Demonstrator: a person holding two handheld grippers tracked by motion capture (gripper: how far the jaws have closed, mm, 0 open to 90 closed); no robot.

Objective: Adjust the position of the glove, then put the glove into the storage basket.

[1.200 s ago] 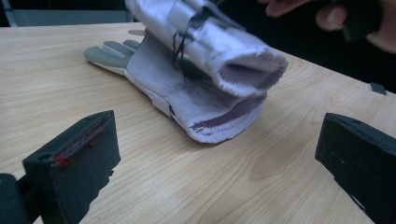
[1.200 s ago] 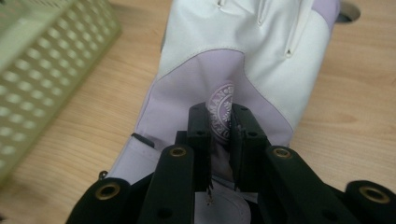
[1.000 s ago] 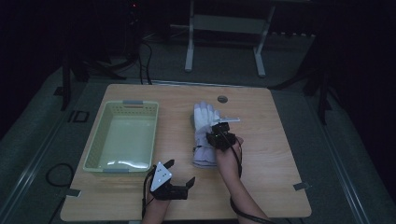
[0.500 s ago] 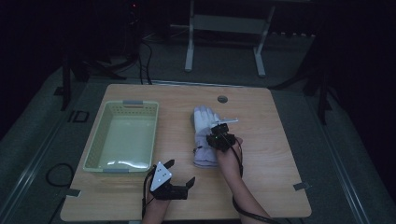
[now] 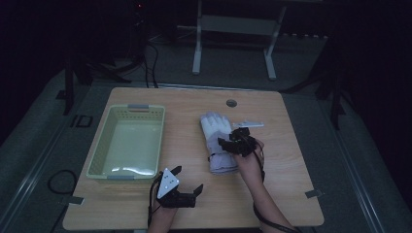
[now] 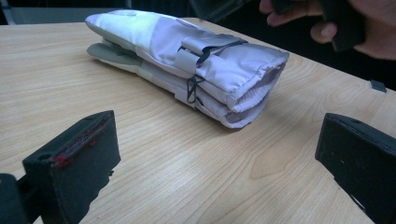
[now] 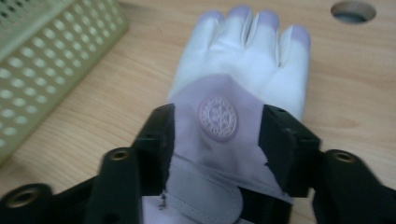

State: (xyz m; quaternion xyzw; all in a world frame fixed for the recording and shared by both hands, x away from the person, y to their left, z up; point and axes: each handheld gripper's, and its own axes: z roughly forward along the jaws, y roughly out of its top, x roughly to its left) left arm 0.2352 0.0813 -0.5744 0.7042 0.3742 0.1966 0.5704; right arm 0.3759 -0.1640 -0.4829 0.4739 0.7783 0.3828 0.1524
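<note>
Two pale lilac-white gloves (image 5: 216,138) lie stacked flat at the middle right of the wooden table (image 5: 286,184), cuffs toward me; in the left gripper view the gloves (image 6: 187,60) show as a stack with a black clip cord. My right gripper (image 5: 232,137) hovers over their cuff end. Its jaws have just been opening and now stand apart on either side of the top glove's (image 7: 243,74) round emblem, the right gripper (image 7: 217,135) not pinching it. My left gripper (image 5: 188,178) rests low near the front edge, and the left gripper (image 6: 215,154) is open on bare wood.
A pale green perforated basket (image 5: 102,145) with nothing in it stands at the table's left, its wall also in the right gripper view (image 7: 37,60). A round cable hole (image 5: 231,103) sits near the far edge. A thin pale strip (image 5: 248,124) lies beside the gloves. Dark floor surrounds the table.
The right gripper's jaws have spread apart over the glove, and that hand has shifted slightly to the right. The left gripper and the gloves have stayed put.
</note>
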